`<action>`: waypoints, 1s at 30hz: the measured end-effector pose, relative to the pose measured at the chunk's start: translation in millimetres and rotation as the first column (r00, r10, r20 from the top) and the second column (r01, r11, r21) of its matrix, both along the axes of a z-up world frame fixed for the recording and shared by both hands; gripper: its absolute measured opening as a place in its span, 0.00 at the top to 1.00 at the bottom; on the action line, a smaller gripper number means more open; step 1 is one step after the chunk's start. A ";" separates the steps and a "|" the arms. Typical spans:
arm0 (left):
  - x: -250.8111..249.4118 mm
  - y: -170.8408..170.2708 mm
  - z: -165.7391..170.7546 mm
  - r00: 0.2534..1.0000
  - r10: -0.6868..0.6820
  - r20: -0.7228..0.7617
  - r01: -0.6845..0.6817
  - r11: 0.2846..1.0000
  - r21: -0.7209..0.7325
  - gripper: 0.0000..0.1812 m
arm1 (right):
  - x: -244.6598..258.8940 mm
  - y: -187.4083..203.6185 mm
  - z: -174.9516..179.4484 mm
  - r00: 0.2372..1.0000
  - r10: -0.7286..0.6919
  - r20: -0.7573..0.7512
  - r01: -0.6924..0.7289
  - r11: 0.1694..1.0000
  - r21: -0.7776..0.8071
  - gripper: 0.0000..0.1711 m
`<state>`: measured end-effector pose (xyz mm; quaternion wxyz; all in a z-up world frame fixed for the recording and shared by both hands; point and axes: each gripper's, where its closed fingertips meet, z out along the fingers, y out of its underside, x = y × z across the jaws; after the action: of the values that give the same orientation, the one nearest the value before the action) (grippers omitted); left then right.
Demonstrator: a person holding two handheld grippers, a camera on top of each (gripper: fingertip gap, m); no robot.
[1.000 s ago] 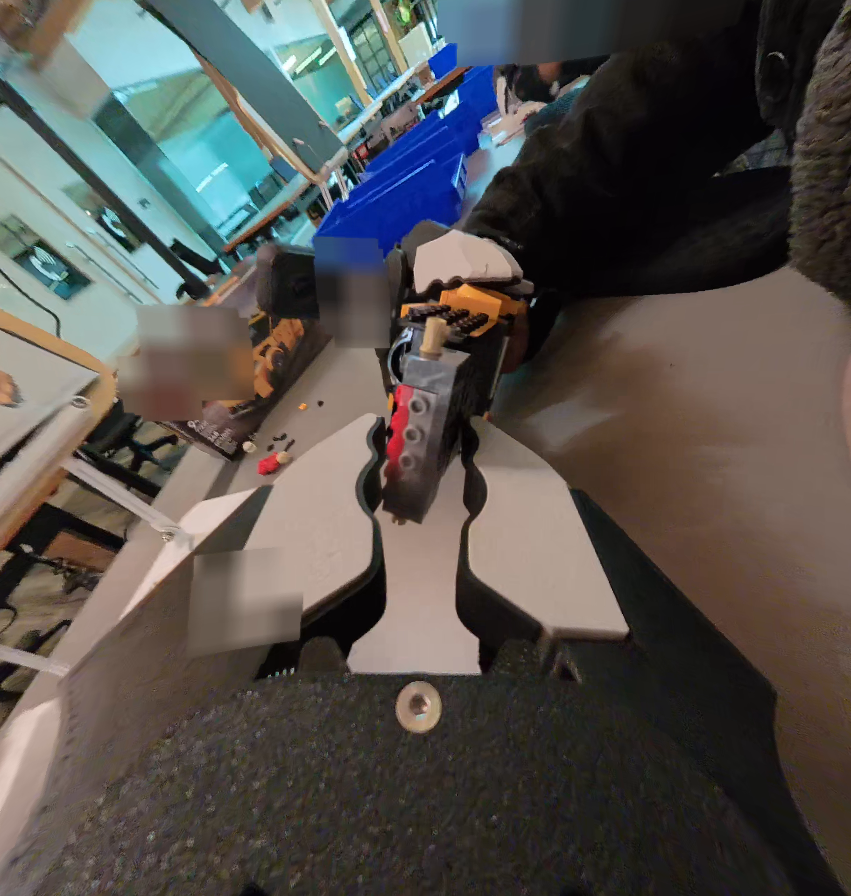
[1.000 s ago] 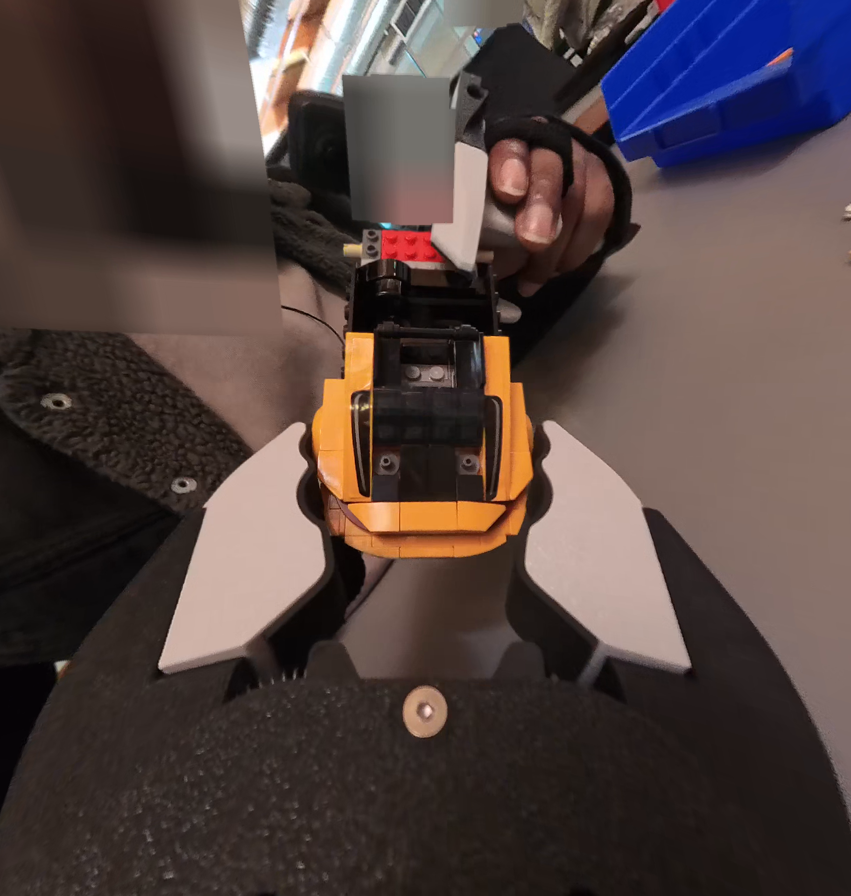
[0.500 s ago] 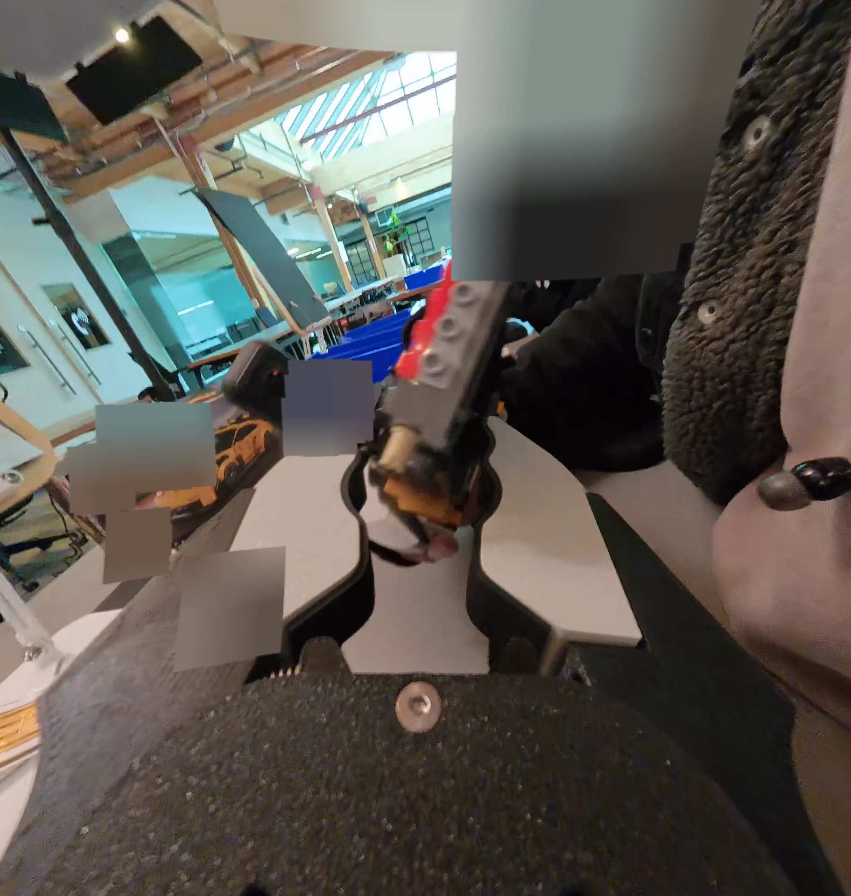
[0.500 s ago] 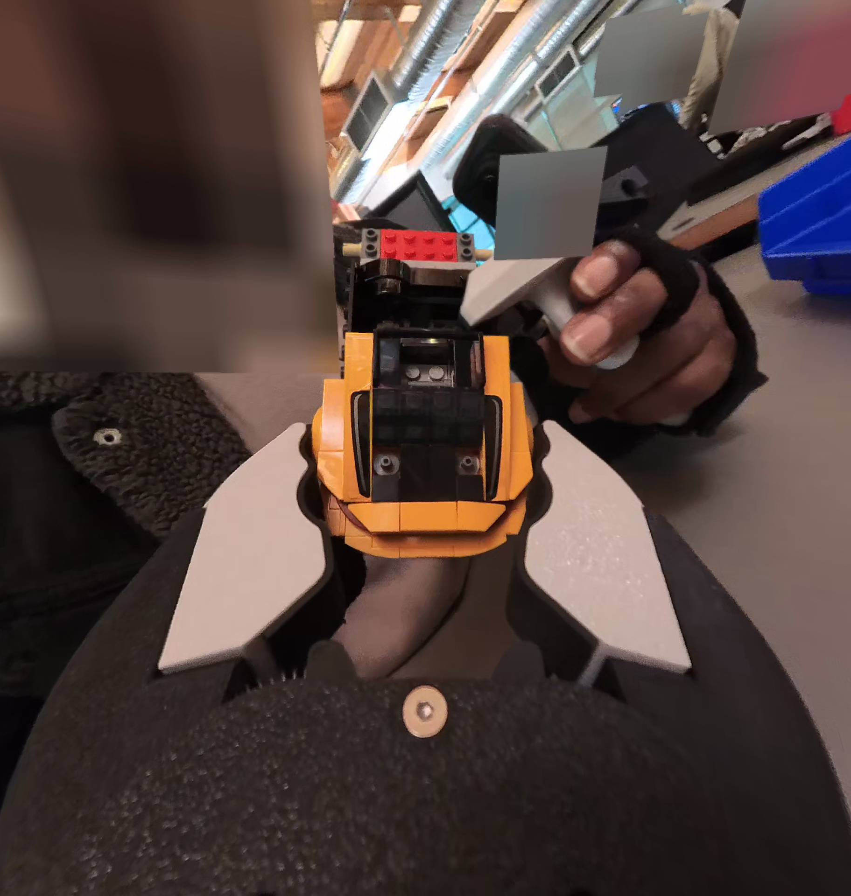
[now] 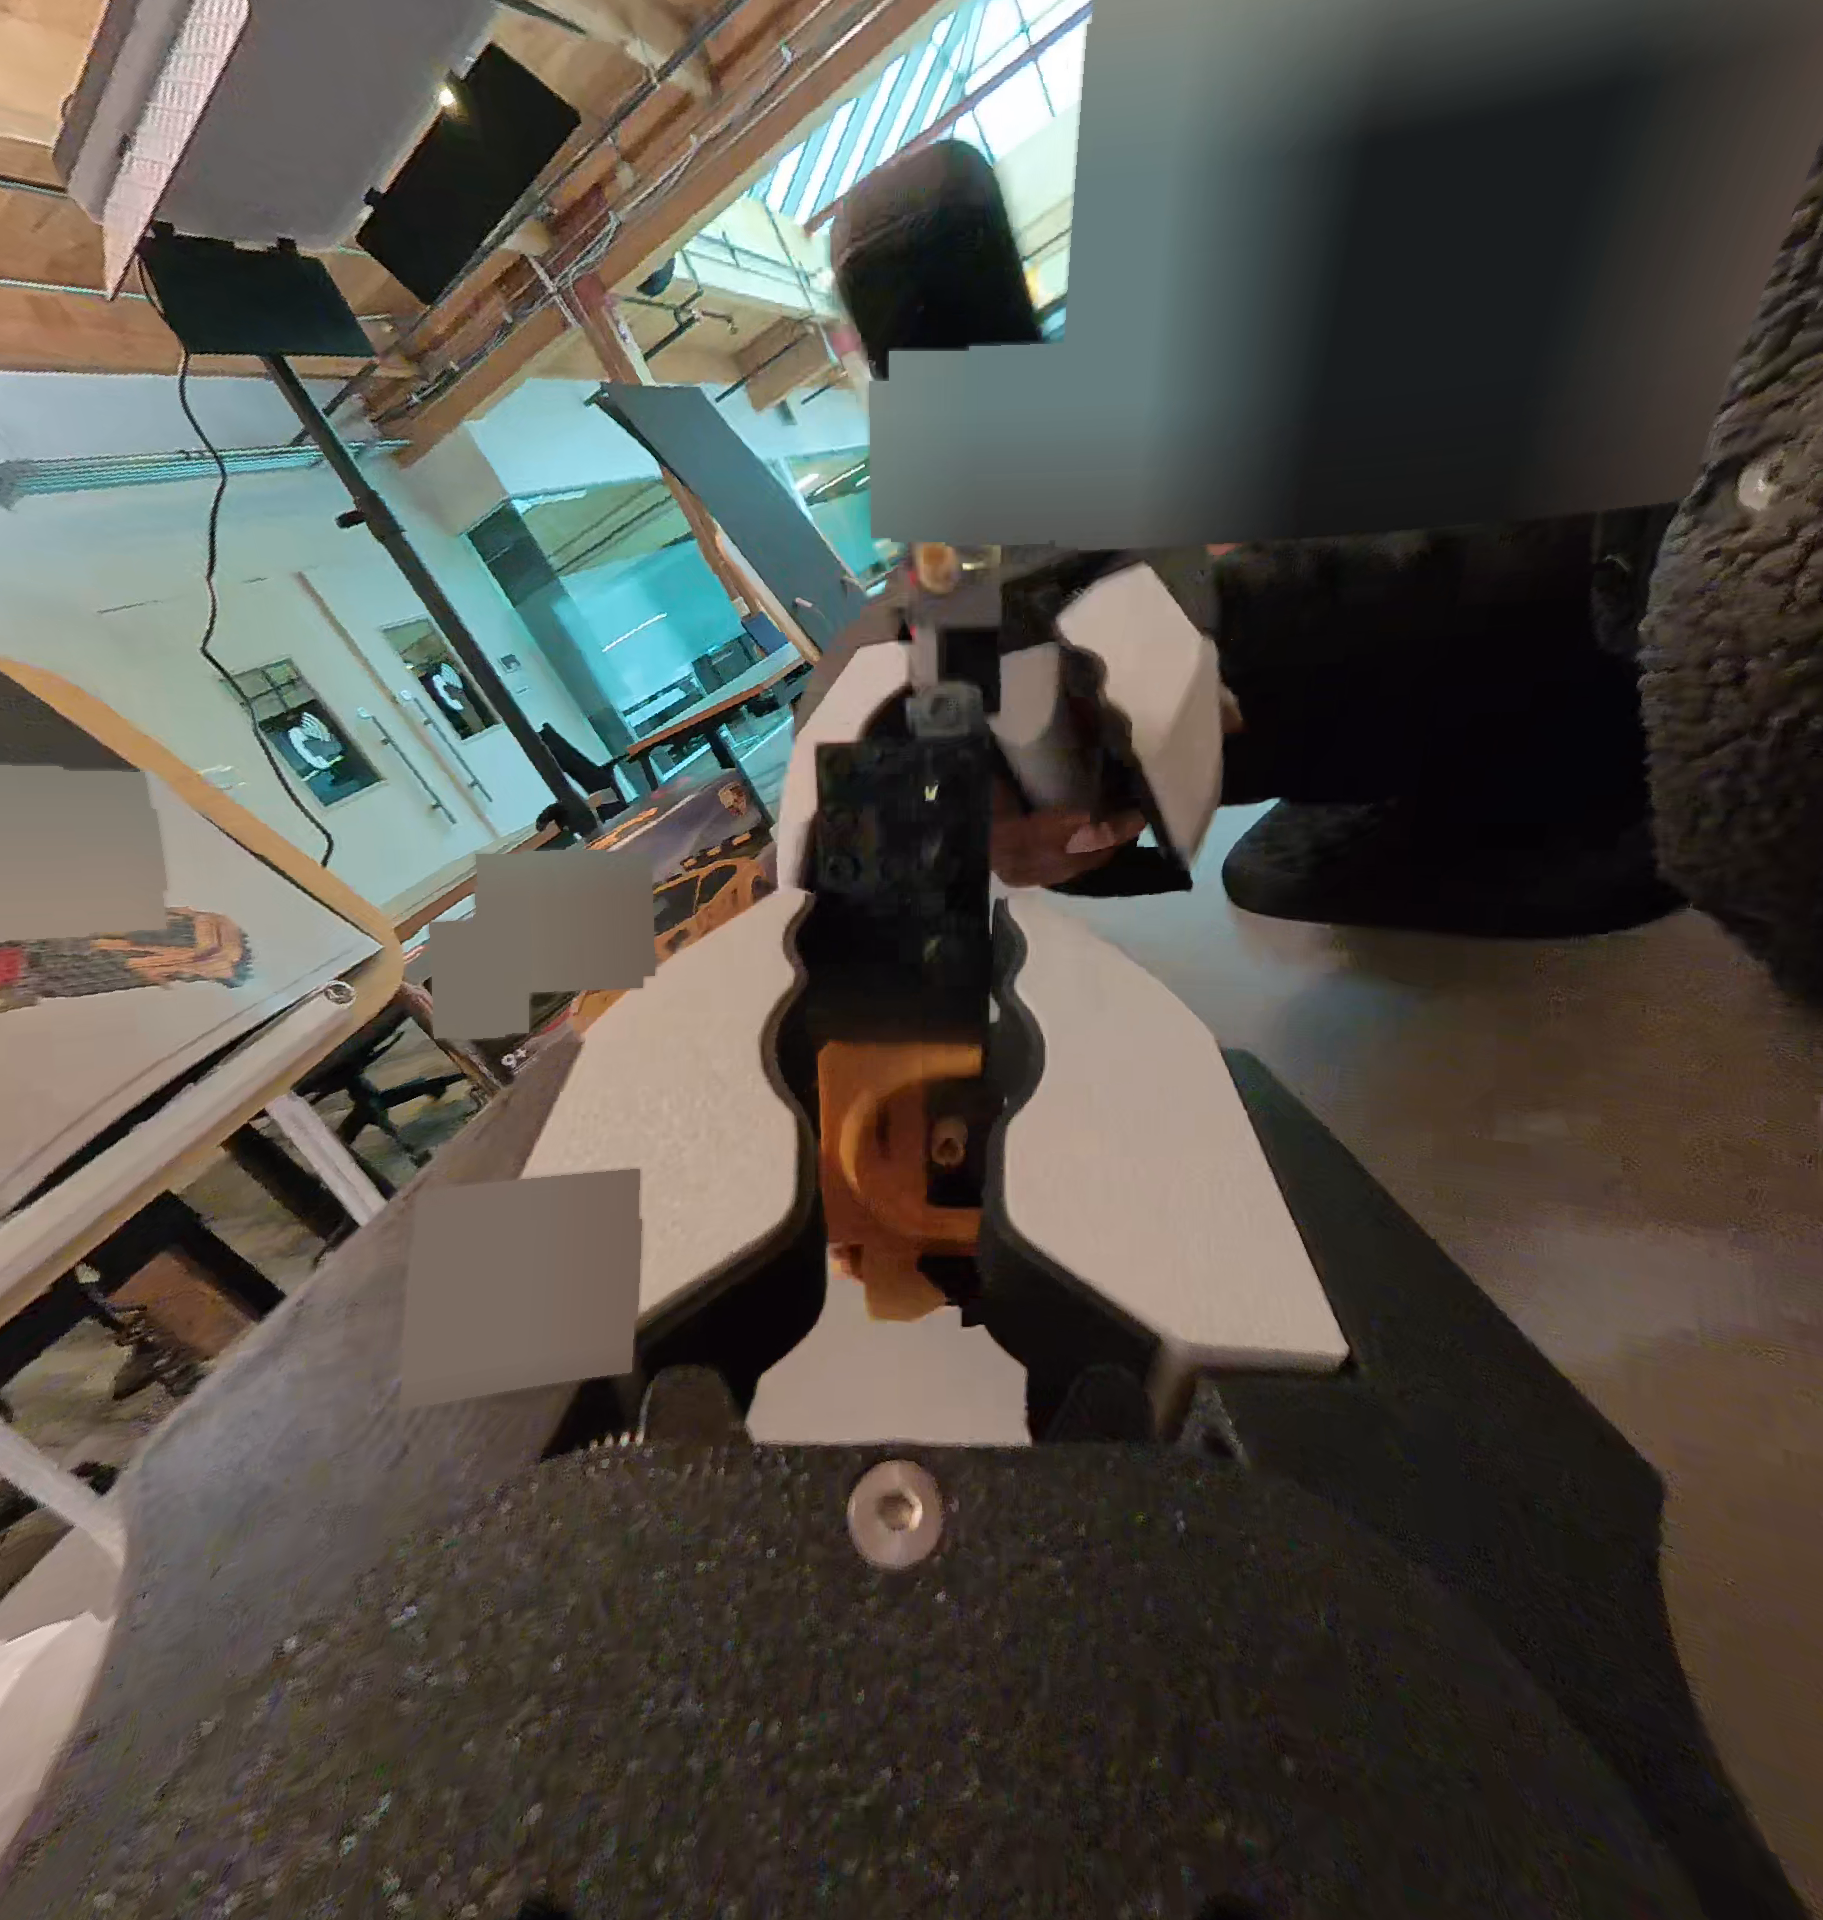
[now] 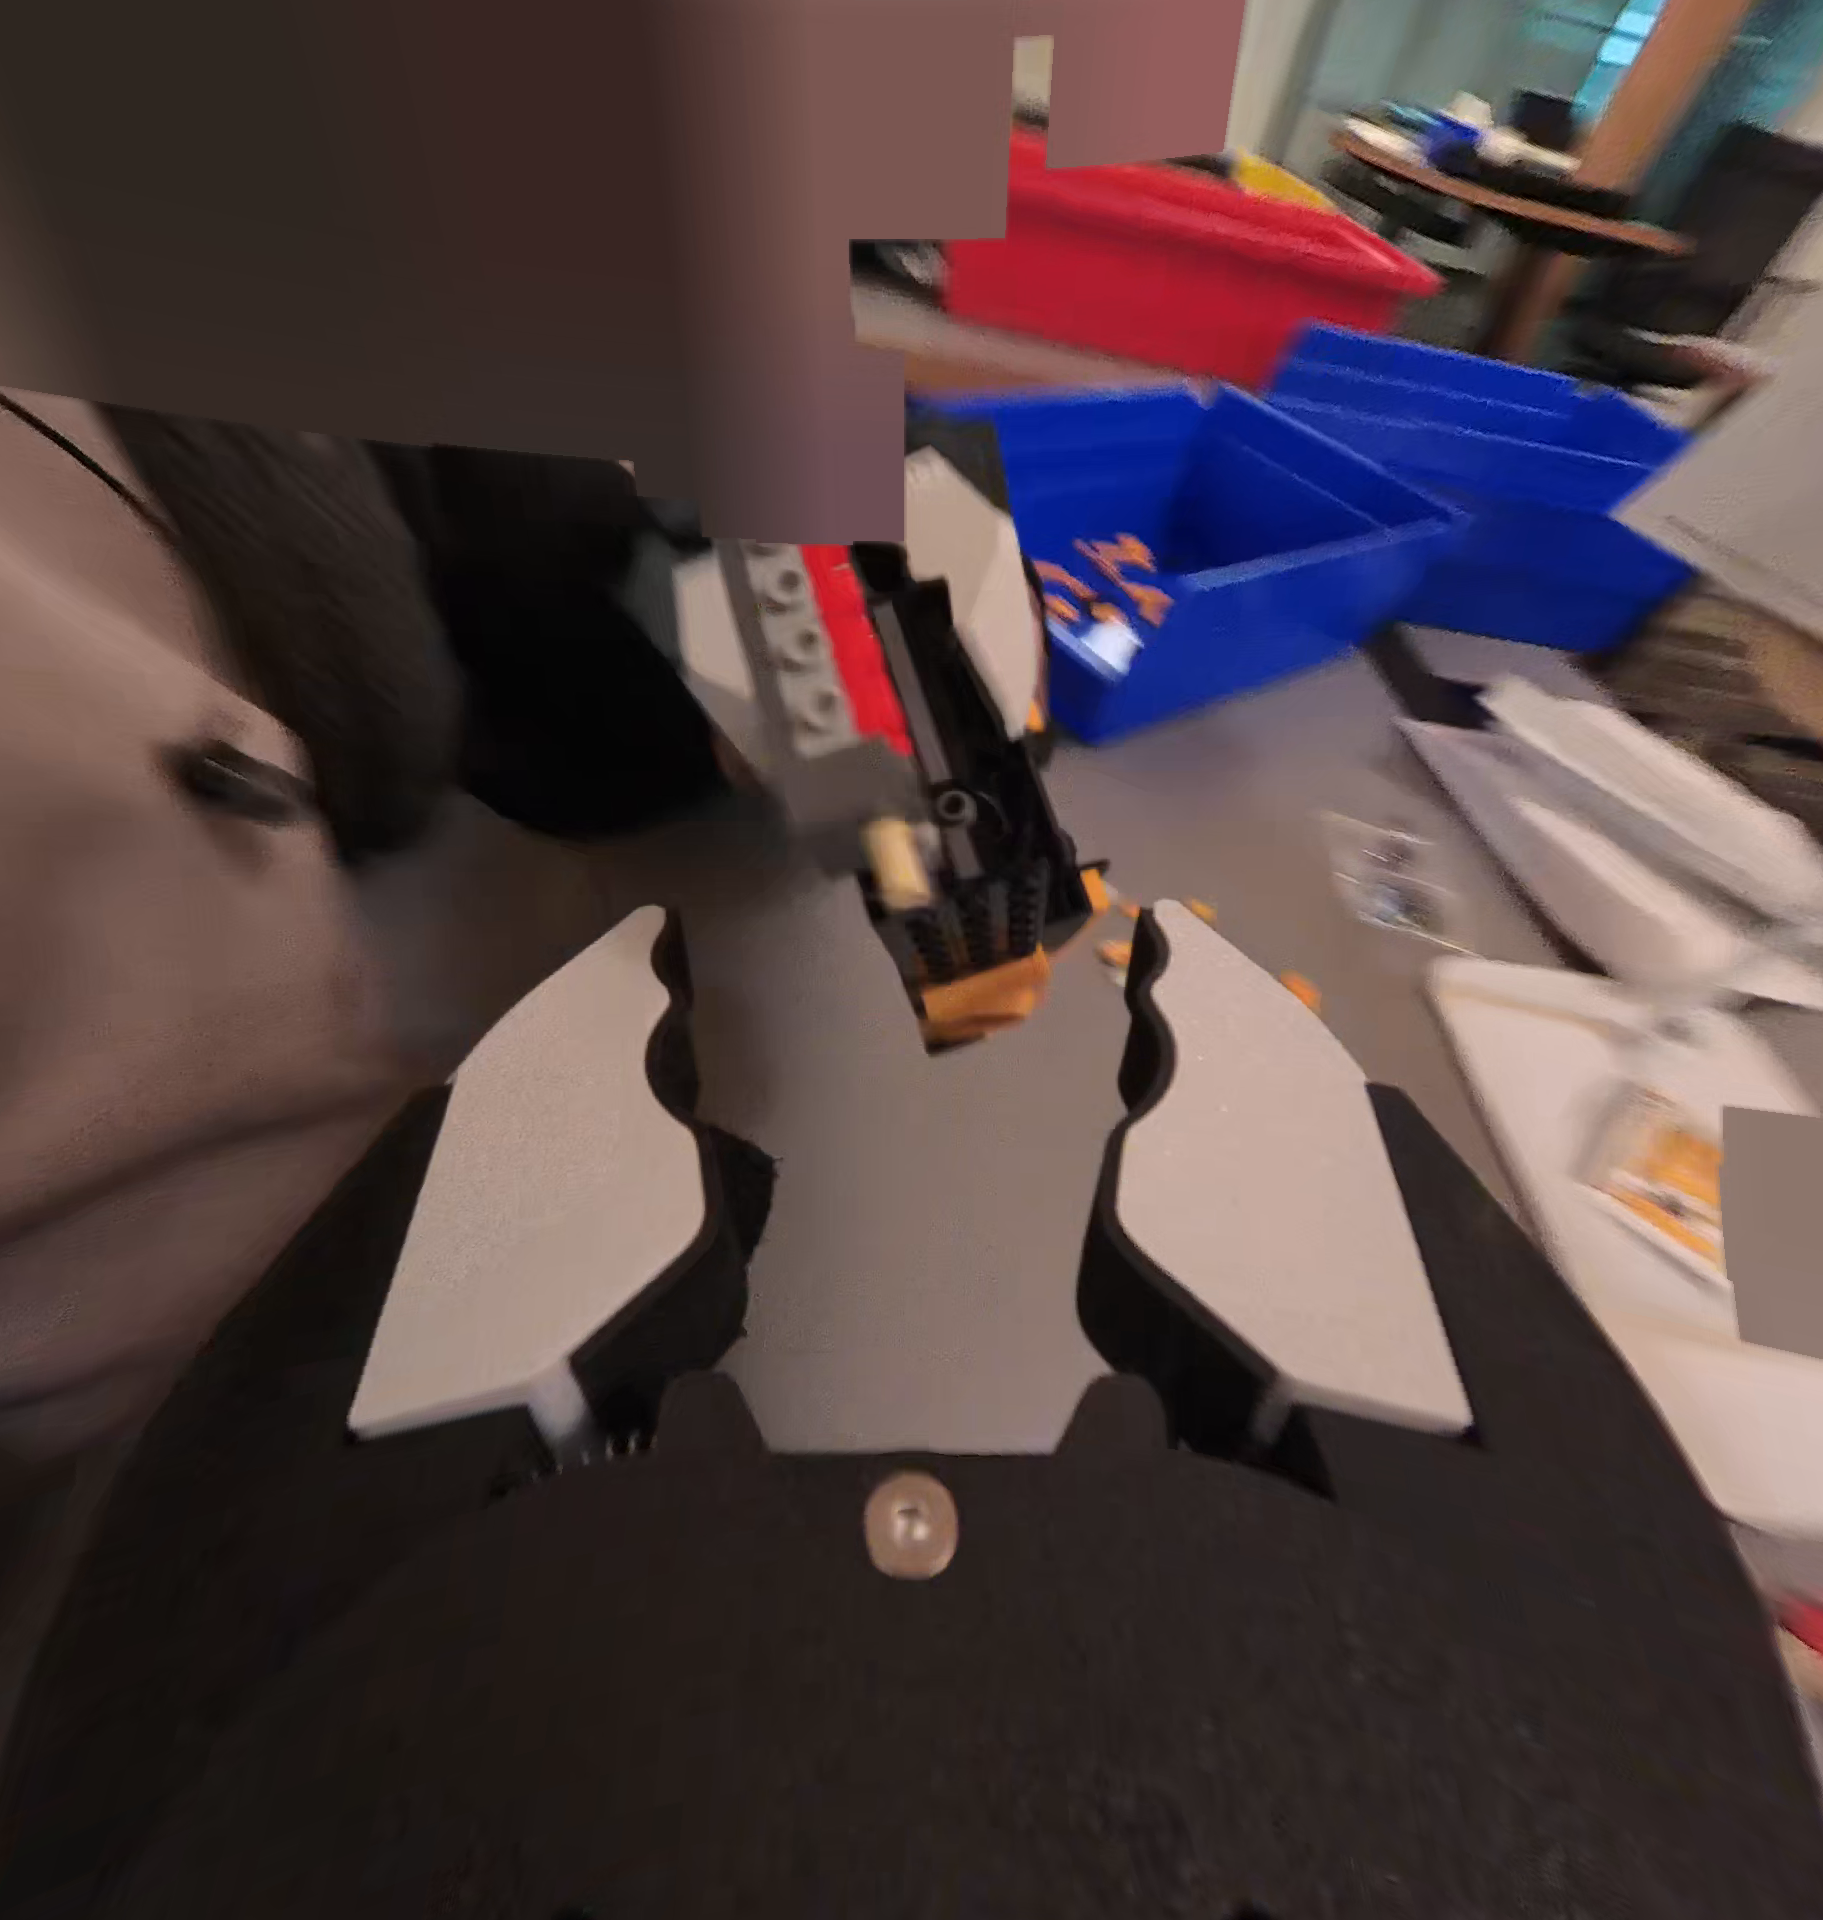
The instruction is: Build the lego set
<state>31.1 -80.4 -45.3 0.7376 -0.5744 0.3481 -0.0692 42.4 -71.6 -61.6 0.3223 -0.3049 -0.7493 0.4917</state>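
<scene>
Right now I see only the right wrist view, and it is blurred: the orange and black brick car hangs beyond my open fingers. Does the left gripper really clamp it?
Observer: Yes. In the left wrist view the left gripper is shut on the orange and black brick car, both fingers against its sides.
Operator: Which part lies between them?
Observer: An orange wheel arch; the black body reaches farther forward.
Operator: Anything beyond?
Observer: A printed box picturing an orange car, past the left finger.
</scene>
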 end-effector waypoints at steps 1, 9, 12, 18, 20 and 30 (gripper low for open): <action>0.3 1.4 -3.1 1.000 0.008 -0.022 -0.008 1.000 -0.003 0.84 | -3.7 2.3 -10.8 0.998 -0.054 -0.013 0.055 0.996 0.074 0.53; 15.6 2.6 -27.6 0.993 -0.037 -0.108 0.032 0.998 -0.046 0.84 | -20.8 2.7 -46.9 0.995 -0.089 -0.041 0.089 0.996 -0.003 0.56; 23.8 -3.1 -22.5 0.993 -0.079 -0.084 0.077 0.996 -0.034 0.84 | -18.8 -12.6 -46.6 0.998 -0.028 -0.059 0.027 0.999 -0.018 0.67; 12.6 -1.7 -7.0 0.997 -0.069 0.024 0.070 0.997 -0.015 0.75 | -21.8 -0.5 -42.0 0.989 -0.111 -0.094 0.116 0.992 0.048 0.69; 6.6 2.3 -12.2 0.992 -0.099 0.074 0.106 0.989 -0.100 0.63 | -21.0 -1.0 -43.8 0.990 -0.115 -0.084 0.122 0.989 0.083 0.69; 16.1 3.0 -43.3 0.987 -0.107 -0.116 0.089 0.984 -0.156 0.72 | -21.3 -9.5 -48.7 0.988 -0.120 -0.100 0.141 0.960 0.243 0.69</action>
<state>47.2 -77.4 -88.6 0.6650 -0.6136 0.4149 -0.0957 21.1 -81.1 -110.3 0.4211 -0.2898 -0.7690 0.3838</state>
